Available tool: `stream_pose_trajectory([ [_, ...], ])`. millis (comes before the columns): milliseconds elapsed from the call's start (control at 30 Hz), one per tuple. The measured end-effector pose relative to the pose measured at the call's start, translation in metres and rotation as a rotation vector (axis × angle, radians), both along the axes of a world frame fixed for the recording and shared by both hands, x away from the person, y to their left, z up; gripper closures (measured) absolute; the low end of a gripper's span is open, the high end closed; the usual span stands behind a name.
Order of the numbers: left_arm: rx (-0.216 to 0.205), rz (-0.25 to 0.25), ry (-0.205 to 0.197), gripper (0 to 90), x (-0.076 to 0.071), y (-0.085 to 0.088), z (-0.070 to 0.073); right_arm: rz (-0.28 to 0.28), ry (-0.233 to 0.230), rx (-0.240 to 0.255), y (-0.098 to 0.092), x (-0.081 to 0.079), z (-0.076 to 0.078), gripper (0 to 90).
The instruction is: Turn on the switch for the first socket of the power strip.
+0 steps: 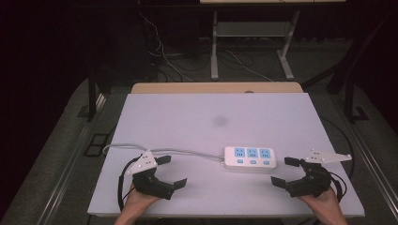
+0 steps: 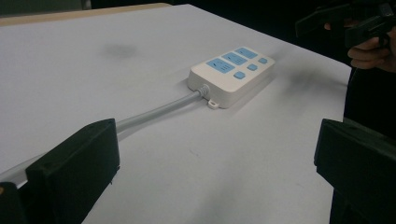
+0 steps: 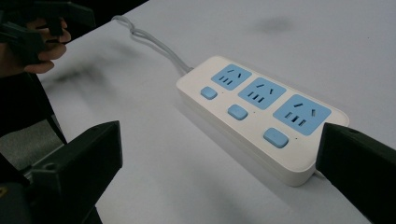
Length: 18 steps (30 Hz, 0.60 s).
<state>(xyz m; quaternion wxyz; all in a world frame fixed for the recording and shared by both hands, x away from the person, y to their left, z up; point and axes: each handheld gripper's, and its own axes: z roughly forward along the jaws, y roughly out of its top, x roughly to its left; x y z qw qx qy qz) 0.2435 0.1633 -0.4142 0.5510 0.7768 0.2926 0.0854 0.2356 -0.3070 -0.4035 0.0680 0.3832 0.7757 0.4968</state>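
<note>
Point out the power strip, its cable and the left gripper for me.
power strip (image 1: 249, 158), high view, on its white top face.
cable (image 1: 187, 151), high view, mid-run of the grey cord.
left gripper (image 1: 174, 171), high view, midway between its open jaws.

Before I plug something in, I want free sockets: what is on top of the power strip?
The power strip carries three blue sockets with a blue button beside each; nothing is plugged in or resting on it. Its underside against the table is hidden.
</note>
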Motion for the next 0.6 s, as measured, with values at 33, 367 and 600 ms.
stream_pose_trajectory([
  [33,-0.001,0.0,0.0,0.0,0.0,0.0,0.0,0.002,0.0,-0.007,0.001,0.001,0.0,0.1],
  [367,-0.005,-0.003,0.012,0.0,0.0,-0.001,-0.003,0.044,0.041,-0.063,0.008,0.011,0.007,0.1],
  [600,-0.004,0.001,0.009,0.0,-0.001,0.0,-0.002,0.075,0.063,-0.104,0.018,0.02,0.016,0.1],
])
